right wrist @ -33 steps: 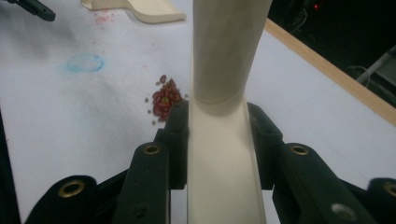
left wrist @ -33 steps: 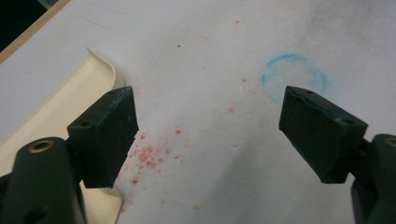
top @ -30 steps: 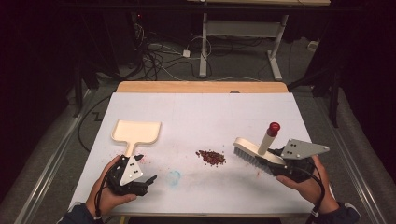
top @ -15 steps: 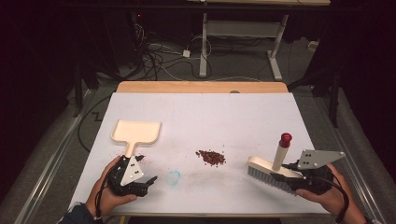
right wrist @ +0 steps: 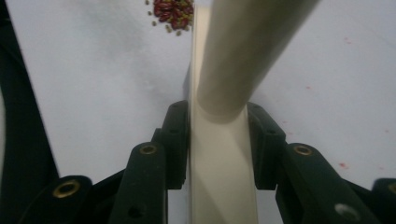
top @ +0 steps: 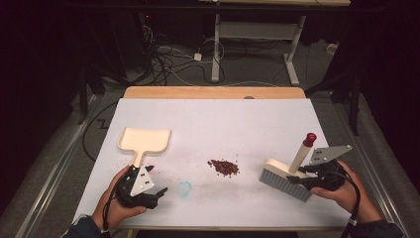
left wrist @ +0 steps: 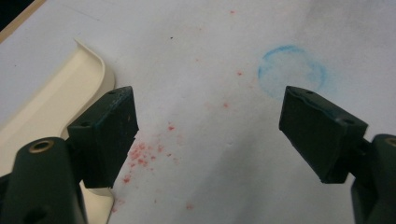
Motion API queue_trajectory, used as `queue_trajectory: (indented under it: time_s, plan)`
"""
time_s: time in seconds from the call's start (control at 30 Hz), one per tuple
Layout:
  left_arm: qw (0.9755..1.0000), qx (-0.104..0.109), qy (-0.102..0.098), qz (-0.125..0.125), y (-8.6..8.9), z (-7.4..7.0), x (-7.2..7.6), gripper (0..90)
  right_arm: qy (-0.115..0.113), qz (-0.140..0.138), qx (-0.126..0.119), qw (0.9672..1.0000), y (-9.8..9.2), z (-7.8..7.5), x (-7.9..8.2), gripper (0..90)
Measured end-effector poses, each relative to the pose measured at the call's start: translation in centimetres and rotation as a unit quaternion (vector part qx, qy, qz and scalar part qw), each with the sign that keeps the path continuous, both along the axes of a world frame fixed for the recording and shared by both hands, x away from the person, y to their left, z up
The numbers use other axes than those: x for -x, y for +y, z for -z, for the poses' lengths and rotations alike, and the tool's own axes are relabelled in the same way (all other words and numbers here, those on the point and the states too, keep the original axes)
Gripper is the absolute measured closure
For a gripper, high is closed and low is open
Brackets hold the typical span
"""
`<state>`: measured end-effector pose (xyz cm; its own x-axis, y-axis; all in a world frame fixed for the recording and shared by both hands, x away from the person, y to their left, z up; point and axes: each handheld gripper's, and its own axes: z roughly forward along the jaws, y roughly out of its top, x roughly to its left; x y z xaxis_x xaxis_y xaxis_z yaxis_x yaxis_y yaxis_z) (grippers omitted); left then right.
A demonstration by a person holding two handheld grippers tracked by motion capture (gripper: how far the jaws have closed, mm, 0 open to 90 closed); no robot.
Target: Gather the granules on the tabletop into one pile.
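— Cream brush: where, and in what grip?
— On the white table near its right edge, bristles down. The right gripper has its jaws against both sides of the brush back; they have just been easing apart, brush between them.
— The beans?
— Mid-table, left of the brush — apart from it.
— Left gripper?
— Jaws wide, empty, beside the dustpan handle.

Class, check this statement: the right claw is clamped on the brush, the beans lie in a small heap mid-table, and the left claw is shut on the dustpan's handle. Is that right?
Not quite. The left claw is open and holds nothing; the dustpan lies beside it, as the left gripper view shows. The rest stands: the right claw clamps the brush, and the beans sit heaped mid-table.
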<state>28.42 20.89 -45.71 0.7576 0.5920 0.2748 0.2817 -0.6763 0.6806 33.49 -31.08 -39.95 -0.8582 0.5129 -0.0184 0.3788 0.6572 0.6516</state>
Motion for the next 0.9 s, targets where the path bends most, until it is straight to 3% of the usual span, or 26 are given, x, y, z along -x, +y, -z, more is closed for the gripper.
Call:
queue_trajectory:
  time_s: [0.3,0.43,0.5,0.57,0.7,0.8,0.9]
  plan:
    - [1.0,-0.005,0.005,0.0,-0.1,0.2,-0.1,18.7,-0.004,0.025,0.018,0.9995,0.0,0.5,-3.6,51.4]
    - [1.0,-0.005,0.007,0.0,-0.2,0.2,-0.2,18.7,0.0,0.065,-0.002,0.9979,-0.4,0.8,-5.8,49.6]
    - [0.9999,-0.007,0.008,0.001,-0.2,0.3,-0.2,18.7,0.005,0.084,-0.032,0.9959,-0.6,1.0,-7.0,49.4]
    - [0.9999,-0.007,0.009,0.001,-0.2,0.3,-0.2,18.7,0.0,0.126,-0.017,0.9919,-0.3,1.3,-7.9,49.3]
    - [0.9999,-0.009,0.008,0.001,-0.2,0.4,-0.2,18.7,0.015,0.215,-0.006,0.9765,0.9,2.7,-9.6,49.2]
    - [0.9999,-0.011,0.009,0.003,-0.3,0.4,-0.2,18.7,0.033,0.255,0.011,0.9662,1.7,4.0,-10.7,49.2]
    - [0.9999,-0.011,0.009,0.003,-0.2,0.4,-0.2,18.7,0.041,0.274,0.021,0.9607,2.6,5.2,-11.5,47.2]
